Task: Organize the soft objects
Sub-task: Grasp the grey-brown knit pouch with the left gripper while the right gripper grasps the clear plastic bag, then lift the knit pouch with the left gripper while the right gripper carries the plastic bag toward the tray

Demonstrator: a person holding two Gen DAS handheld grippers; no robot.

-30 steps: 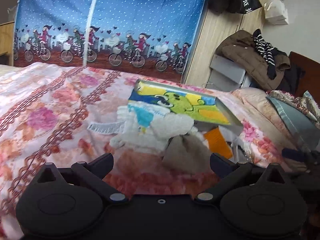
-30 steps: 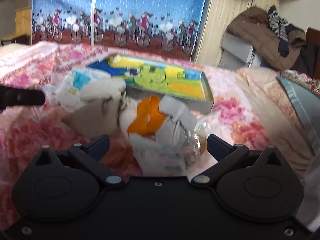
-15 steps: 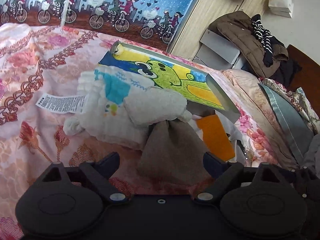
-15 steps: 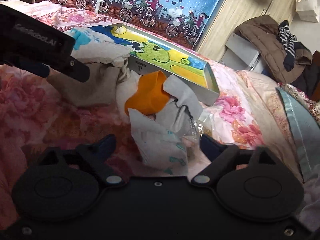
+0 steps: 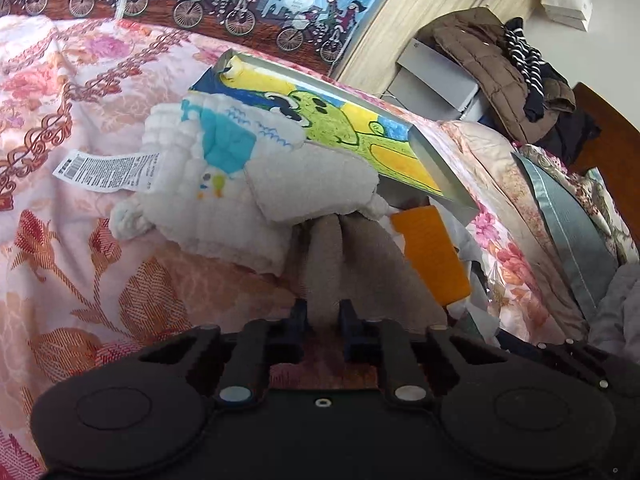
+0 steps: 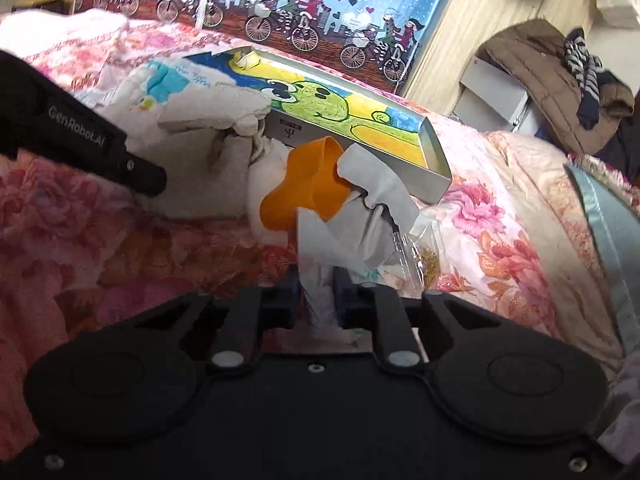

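Note:
A pile of soft cloths lies on the floral bed in front of a shallow box with a green cartoon lining (image 5: 360,132). My left gripper (image 5: 323,322) is shut on the near edge of a brown-grey towel (image 5: 360,264), which lies under a white fleecy cloth with a blue patch (image 5: 224,176). My right gripper (image 6: 316,294) is shut on a pale grey-white cloth (image 6: 340,236) lying against an orange cloth (image 6: 304,188). The left gripper's body (image 6: 80,136) shows in the right wrist view, at the brown-grey towel (image 6: 208,184).
A clear plastic bag (image 6: 420,248) lies right of the grey-white cloth. A paper label (image 5: 108,170) hangs from the white cloth. A grey-blue pillow (image 5: 572,236) lies at the right. Coats (image 5: 492,60) are piled behind the bed. A blue bicycle-print curtain (image 6: 280,0) backs the bed.
Both grippers moved forward to the pile and closed: the left on the brown-grey towel, the right on the grey-white cloth. Both were open before.

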